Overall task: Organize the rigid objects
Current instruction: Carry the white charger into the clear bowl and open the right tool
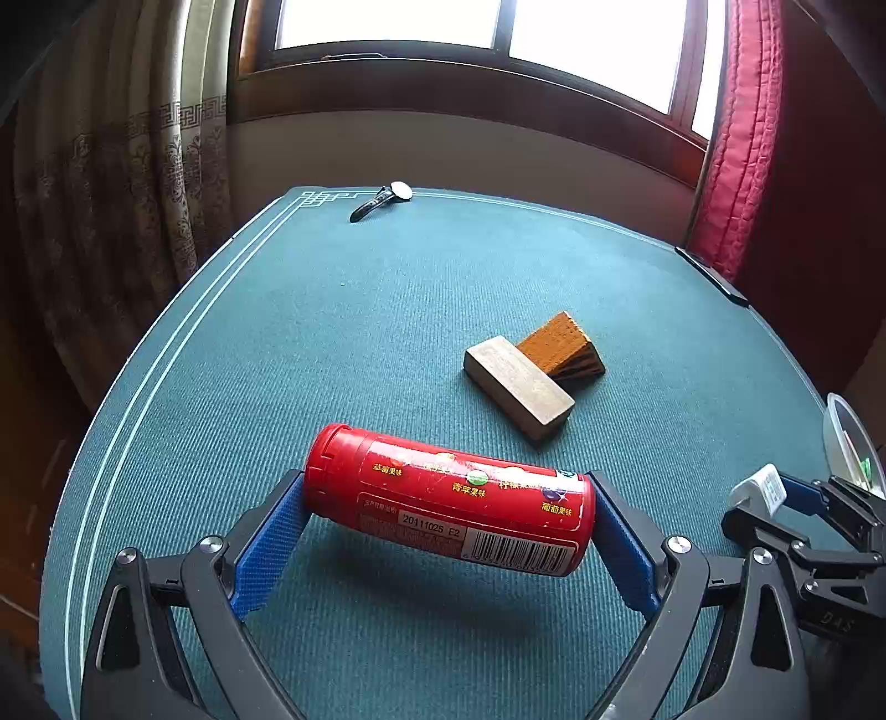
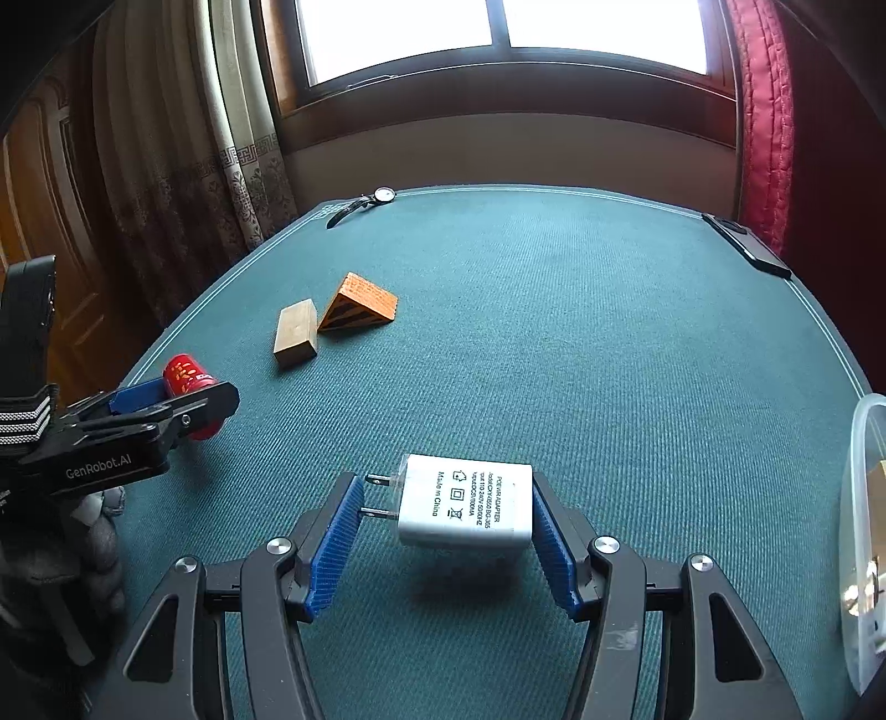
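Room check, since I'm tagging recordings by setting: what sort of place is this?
Probably a room in a home, not a lab. A green felt table with a decorative border stands under a wood-framed window, with patterned curtains at one side and a wristwatch lying on the table.

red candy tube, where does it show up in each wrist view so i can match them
Left wrist view: the red candy tube lies crosswise at lower centre, held end to end by the left tool above the green table.
Right wrist view: the tube peeks out at the left edge, mostly hidden behind the left tool.
Shared landmark: the plain wooden block touching the orange wedge.
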The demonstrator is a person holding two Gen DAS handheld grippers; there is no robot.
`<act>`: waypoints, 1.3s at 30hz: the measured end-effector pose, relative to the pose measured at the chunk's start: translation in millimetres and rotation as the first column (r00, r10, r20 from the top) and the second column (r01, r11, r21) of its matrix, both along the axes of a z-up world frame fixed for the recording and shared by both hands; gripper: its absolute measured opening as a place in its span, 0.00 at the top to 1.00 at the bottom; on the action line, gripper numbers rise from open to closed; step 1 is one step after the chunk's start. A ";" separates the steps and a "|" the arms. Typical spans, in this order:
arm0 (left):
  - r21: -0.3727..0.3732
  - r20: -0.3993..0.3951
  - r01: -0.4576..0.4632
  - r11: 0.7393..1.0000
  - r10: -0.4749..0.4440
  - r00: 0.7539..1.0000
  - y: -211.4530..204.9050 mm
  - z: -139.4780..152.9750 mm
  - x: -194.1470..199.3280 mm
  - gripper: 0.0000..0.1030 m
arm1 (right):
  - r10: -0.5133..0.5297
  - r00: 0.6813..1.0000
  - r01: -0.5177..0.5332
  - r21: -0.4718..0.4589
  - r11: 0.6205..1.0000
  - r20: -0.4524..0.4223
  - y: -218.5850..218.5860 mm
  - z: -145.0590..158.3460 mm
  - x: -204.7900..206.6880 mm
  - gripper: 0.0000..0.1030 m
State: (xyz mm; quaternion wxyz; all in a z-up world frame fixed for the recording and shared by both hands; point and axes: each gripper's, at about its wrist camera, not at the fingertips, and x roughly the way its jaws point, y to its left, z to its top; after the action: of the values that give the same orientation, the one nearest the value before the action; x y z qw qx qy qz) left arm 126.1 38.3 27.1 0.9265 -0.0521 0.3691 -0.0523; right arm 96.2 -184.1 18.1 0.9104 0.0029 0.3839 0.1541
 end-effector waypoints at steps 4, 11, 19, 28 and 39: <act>0.000 -0.009 0.010 1.000 -0.010 1.000 -11.4 -1.2 -5.7 0.07 | -0.017 1.000 0.017 0.031 0.999 -0.002 -11.9 5.1 -7.7 0.39; -0.011 0.000 0.050 0.999 -0.050 0.999 -35.7 3.7 -14.9 0.07 | -0.061 0.998 0.060 0.055 0.997 0.001 -37.7 14.0 -16.3 0.39; -0.018 0.009 0.120 0.993 -0.120 0.993 -71.2 11.4 -20.7 0.07 | -0.174 0.985 0.172 0.078 0.982 0.021 -88.0 25.3 -24.2 0.39; -0.020 0.004 0.189 0.982 -0.189 0.982 -111.4 15.8 -22.1 0.07 | -0.344 0.938 0.337 0.118 0.934 0.035 -156.0 33.7 -30.6 0.39; -0.007 -0.002 0.263 0.965 -0.263 0.965 -151.3 18.2 -25.2 0.07 | -0.493 0.869 0.485 0.154 0.861 0.024 -219.1 34.9 -28.3 0.39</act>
State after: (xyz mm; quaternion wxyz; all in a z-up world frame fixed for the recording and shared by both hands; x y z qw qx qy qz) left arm 100.8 -113.0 45.4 0.9107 -0.0058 0.3737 -0.1758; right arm 67.9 -403.1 53.1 0.9286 0.1606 0.3300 -0.0547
